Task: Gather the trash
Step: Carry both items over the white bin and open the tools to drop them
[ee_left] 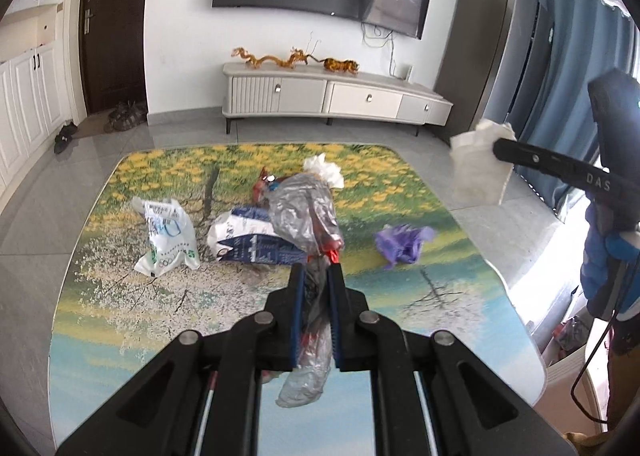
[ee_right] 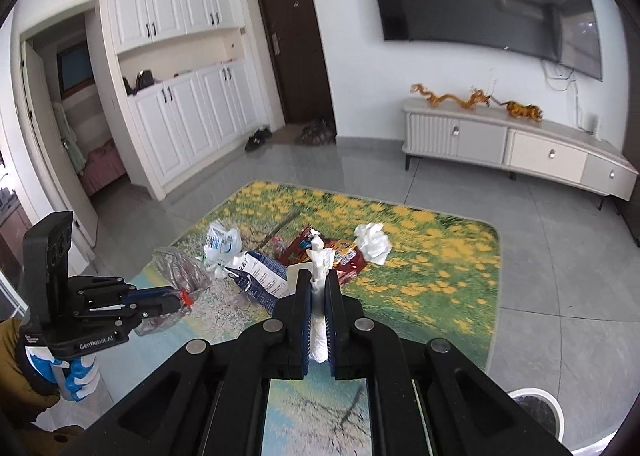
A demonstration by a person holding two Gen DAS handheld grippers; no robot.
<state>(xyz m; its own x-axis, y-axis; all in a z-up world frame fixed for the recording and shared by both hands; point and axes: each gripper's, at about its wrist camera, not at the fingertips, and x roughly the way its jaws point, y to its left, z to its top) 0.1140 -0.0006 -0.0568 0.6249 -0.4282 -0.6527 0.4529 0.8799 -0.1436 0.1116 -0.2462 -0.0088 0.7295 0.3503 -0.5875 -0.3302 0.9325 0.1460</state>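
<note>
My left gripper (ee_left: pixel 318 270) is shut on a crinkled clear plastic bag (ee_left: pixel 300 212) that hangs above the flower-print table (ee_left: pixel 400 296). My right gripper (ee_right: pixel 318 276) is shut on a white tissue (ee_right: pixel 320 252); in the left wrist view the tissue (ee_left: pixel 478 164) dangles from that gripper (ee_left: pixel 496 148) off the table's right side. Left on the table are a white printed bag (ee_left: pixel 166 236), a blue-and-white pack (ee_left: pixel 248 244), a purple scrap (ee_left: pixel 404 244), a crumpled white tissue (ee_left: pixel 324 170) and a red snack wrapper (ee_right: pixel 348 256).
A white-rimmed round bin (ee_right: pixel 536 408) stands on the floor at the lower right. Grey tile floor surrounds the table. A low TV cabinet (ee_left: pixel 336 94) lines the far wall, with a blue curtain (ee_left: pixel 568 68) on the right.
</note>
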